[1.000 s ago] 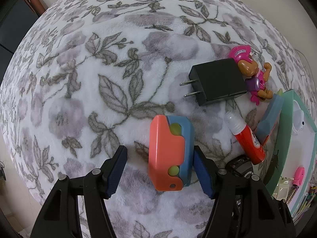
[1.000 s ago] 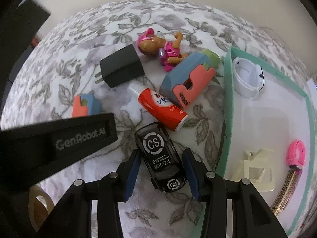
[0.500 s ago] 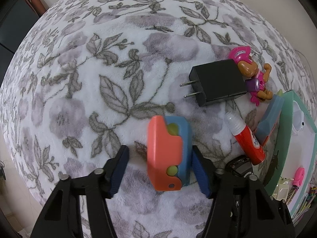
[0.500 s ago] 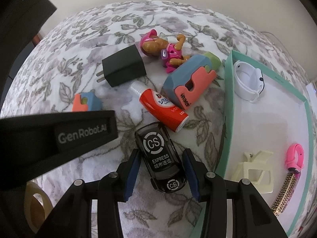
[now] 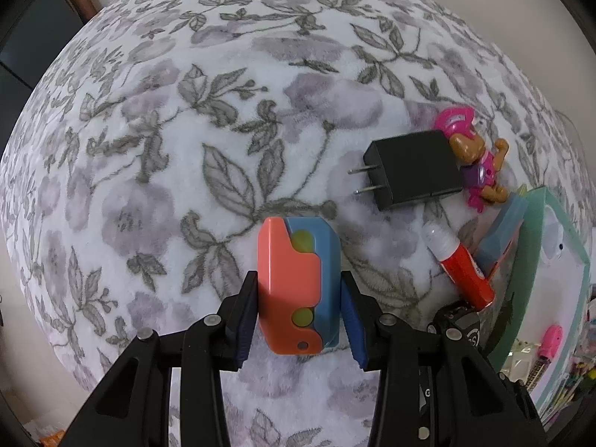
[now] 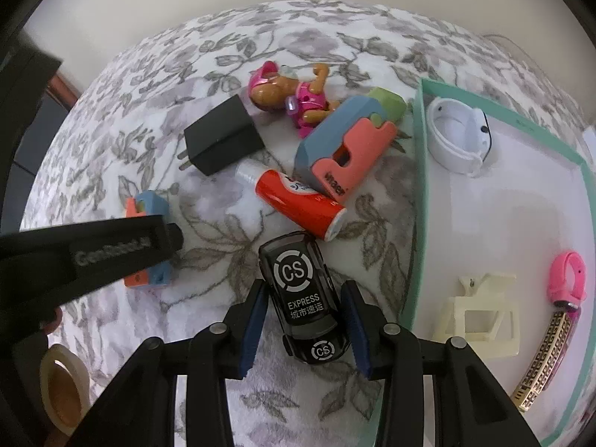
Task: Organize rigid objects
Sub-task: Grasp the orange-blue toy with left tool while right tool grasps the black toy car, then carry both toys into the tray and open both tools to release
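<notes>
My left gripper (image 5: 300, 320) is shut on a small orange and blue block (image 5: 298, 283), pads touching both its sides, on the flowered blanket (image 5: 186, 149). My right gripper (image 6: 305, 327) is shut on a black toy car (image 6: 301, 294) marked "CS EXPRESS". A black charger (image 6: 221, 136), a red and white tube (image 6: 298, 203), a pink toy pup figure (image 6: 290, 91) and a larger blue and orange block (image 6: 342, 152) lie on the blanket beyond the car. The left gripper's arm (image 6: 85, 257) crosses the right wrist view and hides part of the small block (image 6: 149, 205).
A teal-rimmed white tray (image 6: 417, 193) stands to the right. It holds a white band (image 6: 456, 136), a cream clip (image 6: 480, 313), a pink watch (image 6: 566, 275) and a gold strap (image 6: 544, 361). A tape roll (image 6: 63, 387) lies at lower left.
My left gripper's jaws have closed in from wide apart onto the orange and blue block. My right gripper has stayed on the toy car, with the view shifting slightly.
</notes>
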A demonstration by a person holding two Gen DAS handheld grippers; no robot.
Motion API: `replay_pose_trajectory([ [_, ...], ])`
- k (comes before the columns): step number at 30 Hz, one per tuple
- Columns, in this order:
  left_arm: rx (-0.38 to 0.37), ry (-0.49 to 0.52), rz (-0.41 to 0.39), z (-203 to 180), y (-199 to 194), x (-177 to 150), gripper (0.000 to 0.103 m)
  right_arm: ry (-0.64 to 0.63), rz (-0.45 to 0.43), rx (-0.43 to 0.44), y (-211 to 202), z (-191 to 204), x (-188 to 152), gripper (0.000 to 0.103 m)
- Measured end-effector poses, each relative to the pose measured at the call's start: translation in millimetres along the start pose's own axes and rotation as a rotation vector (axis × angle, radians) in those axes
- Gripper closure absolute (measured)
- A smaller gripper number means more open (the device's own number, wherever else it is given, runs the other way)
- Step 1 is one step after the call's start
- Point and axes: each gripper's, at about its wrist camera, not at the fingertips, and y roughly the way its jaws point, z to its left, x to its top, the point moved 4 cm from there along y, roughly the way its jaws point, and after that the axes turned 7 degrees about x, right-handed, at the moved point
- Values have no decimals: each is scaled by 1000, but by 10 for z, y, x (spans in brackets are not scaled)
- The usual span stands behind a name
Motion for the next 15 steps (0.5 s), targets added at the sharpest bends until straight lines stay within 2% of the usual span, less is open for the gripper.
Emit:
replay_pose_trajectory([
  [7,-3,-29,-53,197,-241,82,59,67,-20,39,-184,-182,110,60],
  [13,-59,-85,-152,410,-670,181,59,96,-130,75,-626,-262,240,60],
  [15,-78,-96,-199,456,-852,191,59,95,-190,60,-840,-259,293,60],
])
